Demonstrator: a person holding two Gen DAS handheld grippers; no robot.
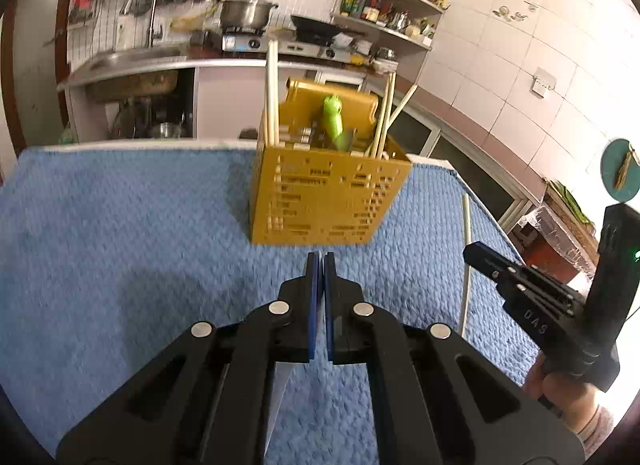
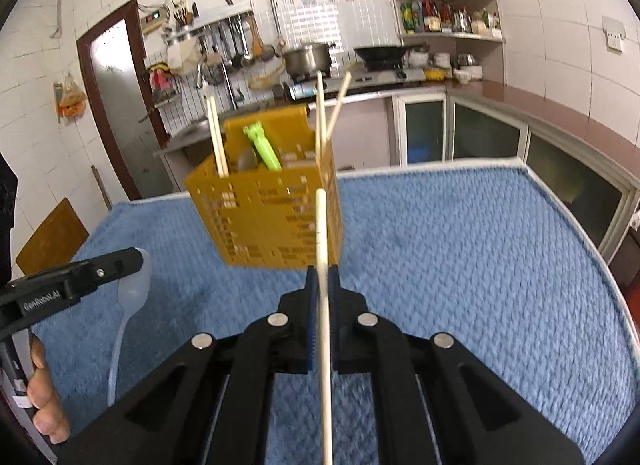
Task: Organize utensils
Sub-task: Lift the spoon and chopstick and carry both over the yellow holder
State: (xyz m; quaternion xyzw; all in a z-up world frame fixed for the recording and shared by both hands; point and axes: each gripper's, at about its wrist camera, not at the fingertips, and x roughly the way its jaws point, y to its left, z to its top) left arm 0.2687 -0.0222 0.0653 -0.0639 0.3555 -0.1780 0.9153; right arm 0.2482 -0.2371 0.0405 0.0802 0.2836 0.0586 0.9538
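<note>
Right gripper (image 2: 323, 271): jaws clamped on a pale chopstick (image 2: 322, 233), which runs from bottom centre of the right wrist view up past the fingertips. Left gripper (image 1: 321, 259): jaws closed on a translucent white spoon (image 2: 130, 297), seen at lower left of the right wrist view. Yellow perforated utensil holder (image 1: 320, 201) stands at frame centre on the blue mat (image 1: 120, 245), holding chopsticks and a green utensil (image 1: 333, 119).

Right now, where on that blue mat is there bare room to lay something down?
Bare mat lies right of the yellow basket, out to the table edge, and left of it in the left view. It is crowded near the basket front, where the right tool holds a chopstick and the left tool a white spoon.
</note>
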